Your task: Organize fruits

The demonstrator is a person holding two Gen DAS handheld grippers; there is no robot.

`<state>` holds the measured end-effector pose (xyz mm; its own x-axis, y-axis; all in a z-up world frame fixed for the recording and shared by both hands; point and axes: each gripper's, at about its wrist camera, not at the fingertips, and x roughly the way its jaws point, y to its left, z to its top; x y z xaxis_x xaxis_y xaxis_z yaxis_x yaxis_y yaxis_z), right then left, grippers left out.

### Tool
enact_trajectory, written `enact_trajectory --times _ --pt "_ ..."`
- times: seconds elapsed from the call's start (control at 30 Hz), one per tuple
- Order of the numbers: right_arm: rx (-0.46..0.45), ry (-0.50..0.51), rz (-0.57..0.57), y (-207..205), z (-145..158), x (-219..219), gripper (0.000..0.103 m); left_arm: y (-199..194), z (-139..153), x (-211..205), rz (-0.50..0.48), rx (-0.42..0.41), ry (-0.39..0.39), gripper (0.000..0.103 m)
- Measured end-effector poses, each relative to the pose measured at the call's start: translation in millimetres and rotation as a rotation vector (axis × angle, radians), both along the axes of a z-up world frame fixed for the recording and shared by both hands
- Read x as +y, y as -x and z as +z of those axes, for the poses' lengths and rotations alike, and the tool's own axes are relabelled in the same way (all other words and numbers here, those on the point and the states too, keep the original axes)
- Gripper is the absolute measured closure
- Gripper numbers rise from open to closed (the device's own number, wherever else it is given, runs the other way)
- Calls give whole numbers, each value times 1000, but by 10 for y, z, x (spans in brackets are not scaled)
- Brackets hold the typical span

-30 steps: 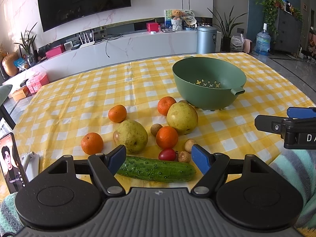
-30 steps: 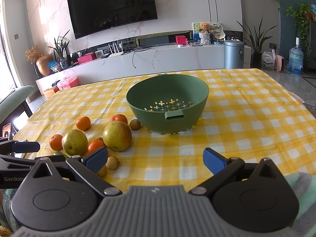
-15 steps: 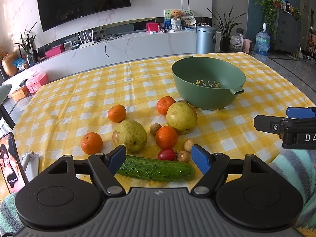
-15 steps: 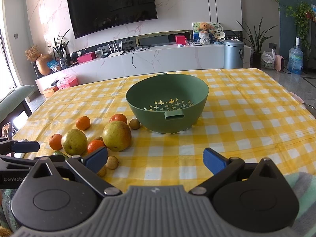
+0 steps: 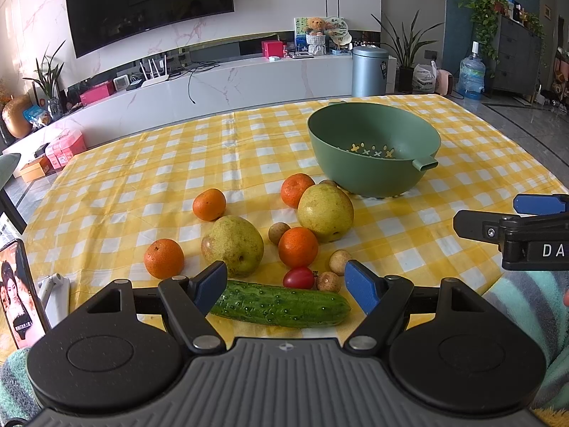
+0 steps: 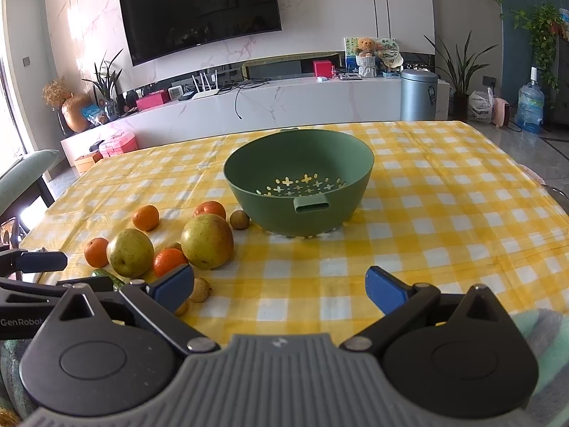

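A yellow-and-white checked tablecloth covers the table, and on it, toward the far right of the fruit, stands a green colander bowl with cross-shaped holes in its bottom and nothing inside it. The left gripper hangs low at the near edge of the table with its blue-padded fingers spread wide and gripping nothing; the right gripper is likewise released and empty, facing the bowl, its side showing at the right edge of the left wrist view. Just beyond the left gripper's fingertips a cucumber lies crosswise on the cloth. Behind it sit two yellow-green pears, the nearer pear to the left and the farther pear close to the bowl. Four oranges are scattered around them: a left orange, a back-left orange, a middle orange between the pears, and a back orange touching the farther pear. A cherry tomato rests just beside the cucumber, with several small brown longans close by. A phone stands lit at the left edge.
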<state>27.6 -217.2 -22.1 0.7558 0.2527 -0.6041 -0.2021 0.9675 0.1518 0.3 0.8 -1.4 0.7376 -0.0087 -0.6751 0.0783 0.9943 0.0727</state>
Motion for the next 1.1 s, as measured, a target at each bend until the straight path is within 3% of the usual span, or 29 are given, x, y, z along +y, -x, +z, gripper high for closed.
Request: enact_trajectory --times 1.1 --pt "10 11 -8 -16 -15 -12 4 0 2 -2 1 1 0 15"
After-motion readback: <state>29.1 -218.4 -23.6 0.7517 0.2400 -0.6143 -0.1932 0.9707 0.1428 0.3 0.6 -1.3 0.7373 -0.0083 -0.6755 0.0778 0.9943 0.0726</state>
